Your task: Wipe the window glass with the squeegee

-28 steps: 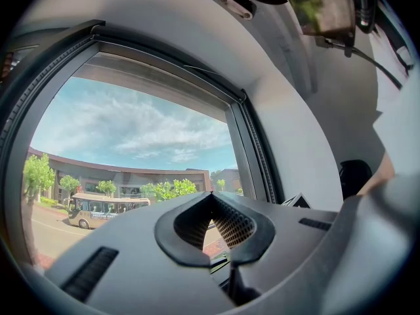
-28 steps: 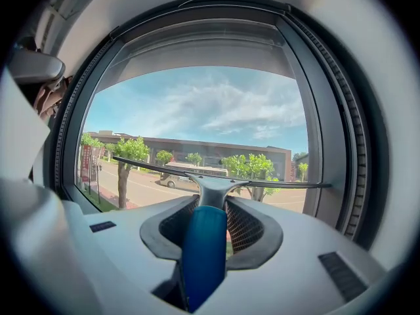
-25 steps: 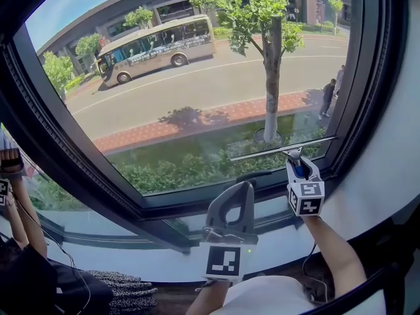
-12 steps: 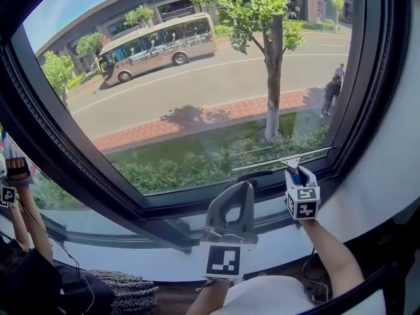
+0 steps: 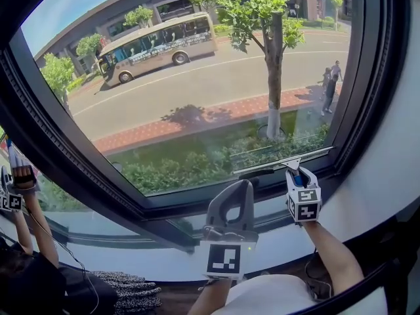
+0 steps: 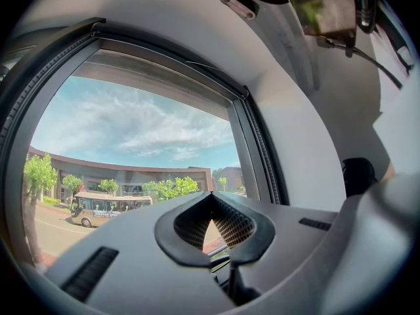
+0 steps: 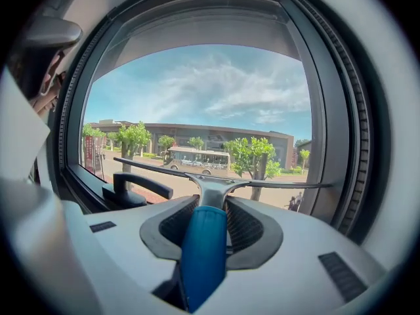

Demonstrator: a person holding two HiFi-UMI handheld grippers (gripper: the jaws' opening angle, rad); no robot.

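Right gripper (image 7: 213, 209) clamps squeegee (image 5: 275, 163) by blue handle (best hold; probably light, stiff, slick), blade at lower right of glass (image 5: 197, 90); left gripper (image 6: 211, 202) closed, empty, lower centre.

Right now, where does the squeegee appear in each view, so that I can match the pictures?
Head view: lower right; the squeegee lies along the bottom of the glass, handle in the right gripper.
Left gripper view: not in it.
Right gripper view: bottom centre; blue handle between the jaws, blade across the glass.
Shared landmark: the bus.
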